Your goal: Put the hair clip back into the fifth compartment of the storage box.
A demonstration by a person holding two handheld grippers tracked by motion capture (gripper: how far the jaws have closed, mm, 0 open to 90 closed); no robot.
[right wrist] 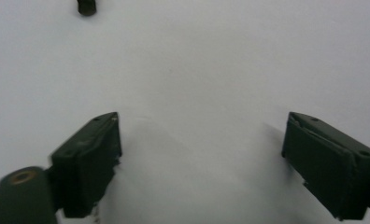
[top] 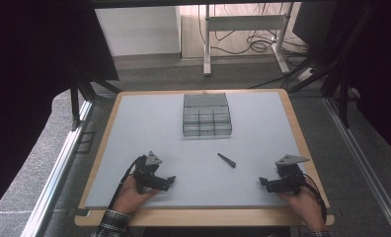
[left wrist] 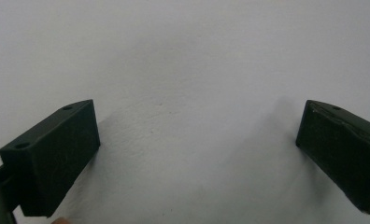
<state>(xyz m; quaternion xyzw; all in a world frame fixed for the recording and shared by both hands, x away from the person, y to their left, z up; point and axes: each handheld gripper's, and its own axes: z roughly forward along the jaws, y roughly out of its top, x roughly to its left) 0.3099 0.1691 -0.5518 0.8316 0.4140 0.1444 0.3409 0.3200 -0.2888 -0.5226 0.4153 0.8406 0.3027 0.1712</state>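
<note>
Left tool (top: 172,180) lies low on the pale surface (top: 149,123) at the near left, held in a hand (top: 132,195); its jaws stand spread with nothing between them, bare surface beneath. Farther back, at the middle, sits a grey box (top: 206,114) with small compartments. Nearer, a dark peg (top: 226,160) lies flat between the tools, apart from both. Right tool (top: 261,183) rests at the near right in the other hand (top: 304,203), jaws spread wide and empty, pointing toward the left tool.
</note>
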